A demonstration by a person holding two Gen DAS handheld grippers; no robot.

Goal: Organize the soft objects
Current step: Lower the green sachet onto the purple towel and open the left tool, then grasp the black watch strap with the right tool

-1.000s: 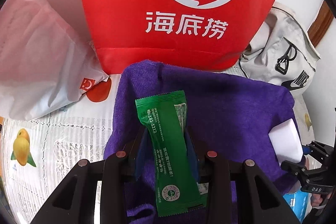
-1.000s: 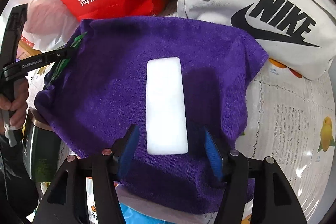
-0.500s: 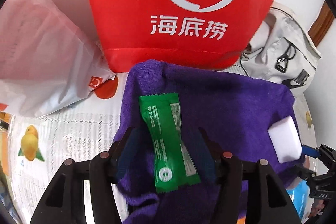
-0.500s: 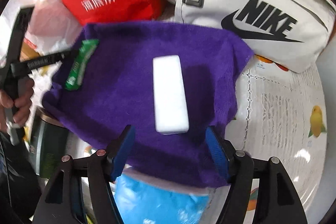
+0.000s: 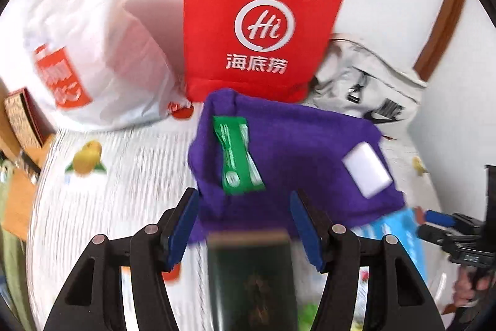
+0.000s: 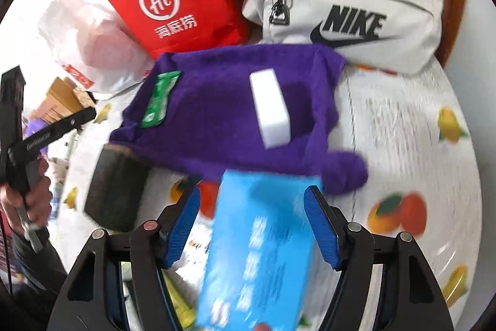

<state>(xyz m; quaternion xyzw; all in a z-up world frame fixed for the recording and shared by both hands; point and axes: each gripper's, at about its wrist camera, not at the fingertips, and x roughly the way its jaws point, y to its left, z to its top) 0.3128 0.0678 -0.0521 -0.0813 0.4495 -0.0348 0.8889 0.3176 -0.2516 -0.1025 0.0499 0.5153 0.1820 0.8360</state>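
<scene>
left claw (image 5: 243, 225): jaws apart, empty; dark green box (image 5: 252, 281) sits right under it.
right claw (image 6: 252, 225): jaws apart, empty, over blue box (image 6: 263, 247).
green sachet (image 5: 237, 155): on purple towel (image 5: 297, 151), ahead of left claw, long axis roughly along its fingers. Left is nearer.
white sponge (image 6: 271, 107): on same towel, ahead of right claw, lengthwise to it.
vs 1 s ago: both claws let go and backed off; sachet was clamped then.
worktop (image 5: 124, 163): blurred, next target probably undecided.
</scene>
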